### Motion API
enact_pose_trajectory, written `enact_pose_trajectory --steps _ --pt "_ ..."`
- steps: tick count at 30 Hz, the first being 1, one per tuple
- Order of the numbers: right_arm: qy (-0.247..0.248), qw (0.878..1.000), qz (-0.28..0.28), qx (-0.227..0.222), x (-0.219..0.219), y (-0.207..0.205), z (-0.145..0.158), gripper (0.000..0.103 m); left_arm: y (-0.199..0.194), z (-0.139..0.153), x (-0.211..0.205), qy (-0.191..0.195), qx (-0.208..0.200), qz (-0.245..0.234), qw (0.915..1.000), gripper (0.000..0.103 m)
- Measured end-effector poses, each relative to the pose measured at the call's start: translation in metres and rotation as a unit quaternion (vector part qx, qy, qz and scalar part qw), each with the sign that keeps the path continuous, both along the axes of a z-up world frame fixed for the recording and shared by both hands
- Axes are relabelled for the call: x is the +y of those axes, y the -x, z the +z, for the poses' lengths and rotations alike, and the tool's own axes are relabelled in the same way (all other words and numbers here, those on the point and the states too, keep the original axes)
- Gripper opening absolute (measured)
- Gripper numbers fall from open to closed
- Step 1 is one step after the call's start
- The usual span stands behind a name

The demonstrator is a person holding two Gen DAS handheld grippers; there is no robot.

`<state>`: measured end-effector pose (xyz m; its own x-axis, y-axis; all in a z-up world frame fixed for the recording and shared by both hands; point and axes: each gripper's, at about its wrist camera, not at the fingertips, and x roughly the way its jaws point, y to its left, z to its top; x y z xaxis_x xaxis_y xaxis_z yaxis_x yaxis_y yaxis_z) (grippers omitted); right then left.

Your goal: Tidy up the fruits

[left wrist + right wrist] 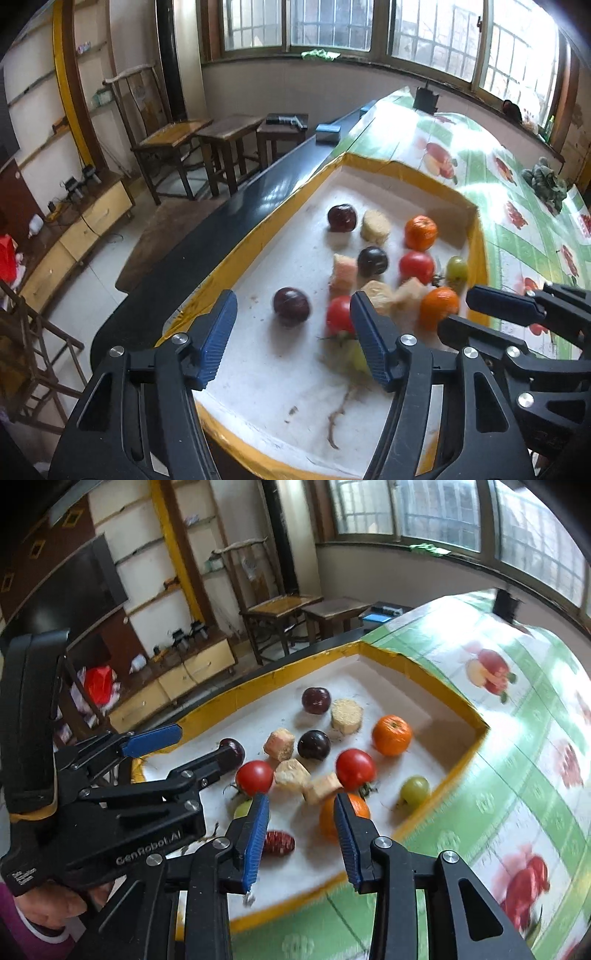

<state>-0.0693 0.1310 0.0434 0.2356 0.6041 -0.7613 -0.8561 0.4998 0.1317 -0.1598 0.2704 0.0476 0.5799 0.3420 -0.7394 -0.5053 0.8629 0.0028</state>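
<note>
- Wooden chair (168,134) by the wall.
- Two dark stools (231,129) just beside it.
- Fruit-print tablecloth (517,206) covers the desk.
- Barred windows (295,24) behind.

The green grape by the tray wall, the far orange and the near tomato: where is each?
green grape (415,790), right wrist view, middle of its skin.
far orange (392,735), right wrist view, centre of its peel.
near tomato (255,777), right wrist view, its red front.

Fruit count in the tray (461,764)

Three dark plums (316,700), two tomatoes (355,769), two oranges (392,735), two green grapes (415,790), one red date (279,842), four pale cut chunks (347,716)
</note>
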Motion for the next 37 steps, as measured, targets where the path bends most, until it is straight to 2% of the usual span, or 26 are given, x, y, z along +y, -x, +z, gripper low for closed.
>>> enact_pose_trajectory --steps 7,15,31,37 --pt "-0.025 0.999 -0.027 0.002 -0.042 0.016 0.009 0.04 0.014 0.015 -0.029 -0.014 -0.013 -0.011 0.9998 0.064" --pt "-0.041 0.999 -0.03 -0.001 -0.071 0.034 0.017 0.042 0.029 0.031 -0.057 -0.025 -0.028 -0.009 0.9993 0.064" --pt "-0.055 0.998 -0.034 -0.008 -0.095 0.042 0.026 0.043 0.038 0.041 -0.076 -0.038 -0.047 -0.013 0.9981 0.064" --pt "-0.06 0.997 -0.044 -0.003 -0.103 0.037 0.027 0.043 0.036 0.039 -0.077 -0.039 -0.04 -0.012 0.9984 0.064"
